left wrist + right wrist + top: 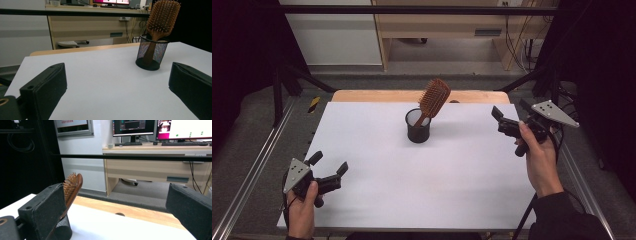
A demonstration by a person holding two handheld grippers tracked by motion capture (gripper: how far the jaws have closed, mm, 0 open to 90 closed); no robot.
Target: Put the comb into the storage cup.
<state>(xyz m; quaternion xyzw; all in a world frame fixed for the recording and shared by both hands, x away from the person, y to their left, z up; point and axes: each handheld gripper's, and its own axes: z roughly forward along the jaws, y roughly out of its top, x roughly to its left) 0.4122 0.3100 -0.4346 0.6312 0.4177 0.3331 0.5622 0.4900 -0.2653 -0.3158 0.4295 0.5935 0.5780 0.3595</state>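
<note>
Now, progress: hairbrush (434, 98) stands in the mesh cup (418, 127), centre frame.
Claws: your left claw (330, 168) and right claw (509, 113) gape apart, empty.
Left: nothing evident.

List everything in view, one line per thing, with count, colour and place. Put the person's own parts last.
hairbrush: one, brown wood, standing handle-down in the cup, leaning right.
mesh cup: one, black, upright on the table's far middle.
table: one, white top with a wooden far edge.
desk: one, light wood, beyond the table.
monitors: two, lit, on the desk.
left gripper: one, black with a grey plate, near left corner, jaws open, holding nothing.
right gripper: one, black with a grey plate, right of the cup, jaws open, holding nothing.
hands: two, one on each gripper.
</note>
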